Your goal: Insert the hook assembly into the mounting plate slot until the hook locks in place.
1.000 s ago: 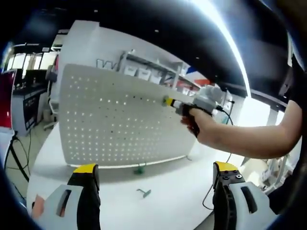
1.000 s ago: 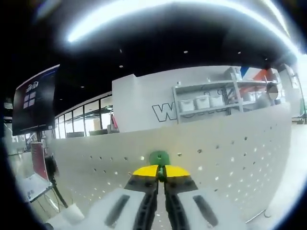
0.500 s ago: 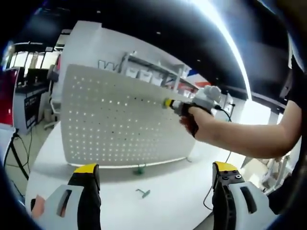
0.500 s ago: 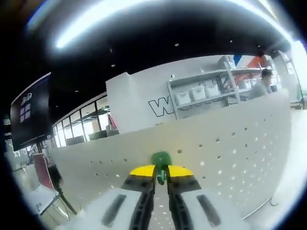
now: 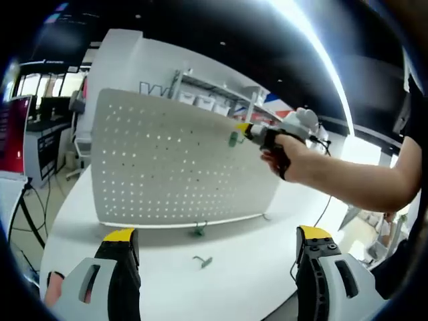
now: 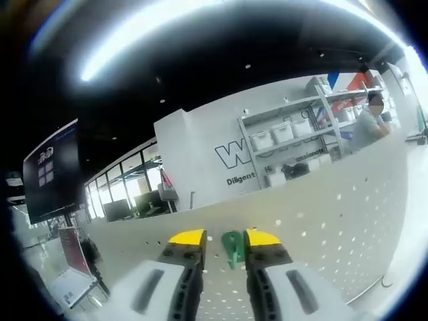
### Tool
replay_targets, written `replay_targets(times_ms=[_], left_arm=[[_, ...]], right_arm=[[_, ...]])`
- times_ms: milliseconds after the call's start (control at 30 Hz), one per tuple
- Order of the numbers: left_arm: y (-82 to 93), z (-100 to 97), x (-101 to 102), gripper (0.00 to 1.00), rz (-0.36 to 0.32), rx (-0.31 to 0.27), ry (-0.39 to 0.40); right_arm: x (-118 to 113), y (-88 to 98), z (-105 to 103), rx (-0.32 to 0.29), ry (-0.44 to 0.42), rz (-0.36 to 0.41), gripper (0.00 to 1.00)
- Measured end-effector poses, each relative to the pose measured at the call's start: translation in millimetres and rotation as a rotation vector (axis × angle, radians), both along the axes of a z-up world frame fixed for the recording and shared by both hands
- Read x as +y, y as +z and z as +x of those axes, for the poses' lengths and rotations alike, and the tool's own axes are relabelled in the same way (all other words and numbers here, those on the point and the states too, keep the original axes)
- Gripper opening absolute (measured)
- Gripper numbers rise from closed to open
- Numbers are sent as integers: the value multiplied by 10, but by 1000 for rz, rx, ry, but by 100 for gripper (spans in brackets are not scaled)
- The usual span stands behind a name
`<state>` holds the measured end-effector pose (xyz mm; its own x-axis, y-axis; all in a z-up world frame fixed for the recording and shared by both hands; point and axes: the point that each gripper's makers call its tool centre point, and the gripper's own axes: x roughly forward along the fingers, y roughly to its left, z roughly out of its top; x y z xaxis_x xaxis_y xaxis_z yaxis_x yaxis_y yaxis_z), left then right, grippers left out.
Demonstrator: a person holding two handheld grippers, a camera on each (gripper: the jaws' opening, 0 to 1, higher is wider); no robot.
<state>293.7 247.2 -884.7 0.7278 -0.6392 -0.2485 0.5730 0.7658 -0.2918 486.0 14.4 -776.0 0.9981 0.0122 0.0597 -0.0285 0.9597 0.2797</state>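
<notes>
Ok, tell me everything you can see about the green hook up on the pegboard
The green hook is a small, plastic-looking piece sitting against the white perforated pegboard near its top edge. In the right gripper view it lies between the yellow-tipped jaws of the right hand-held gripper, which stand apart with gaps on both sides, so they do not appear to clamp it. In the left gripper view it shows as a green speck just ahead of that gripper's tip. Whether it is locked in cannot be told.

Dark ceiling [image 6: 221,60] overhead, crossed by 1 long bright light strip [image 6: 200,17]. White wall [image 6: 200,154] behind, lettered in black, with shelving [image 6: 294,137] carrying white bins [image 6: 281,134]. Glazed partitions [image 6: 127,200] further left, plus a dark screen [image 6: 50,174]. White worktop [image 5: 247,254] in front.
</notes>
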Motion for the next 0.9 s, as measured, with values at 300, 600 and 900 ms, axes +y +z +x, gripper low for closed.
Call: replay_targets(times_ms=[300, 600, 900], left_arm=[[-54, -86, -48, 98, 13, 11, -11], [-216, -230, -79, 97, 21, 62, -20], [-364, -344, 26, 97, 60, 99, -15]], right_arm=[[-203, -409, -420, 87, 12, -26, 24], [-199, -1168, -1043, 263, 146, -208, 25], [-219, -2013, -1798, 468, 269, -283, 29]])
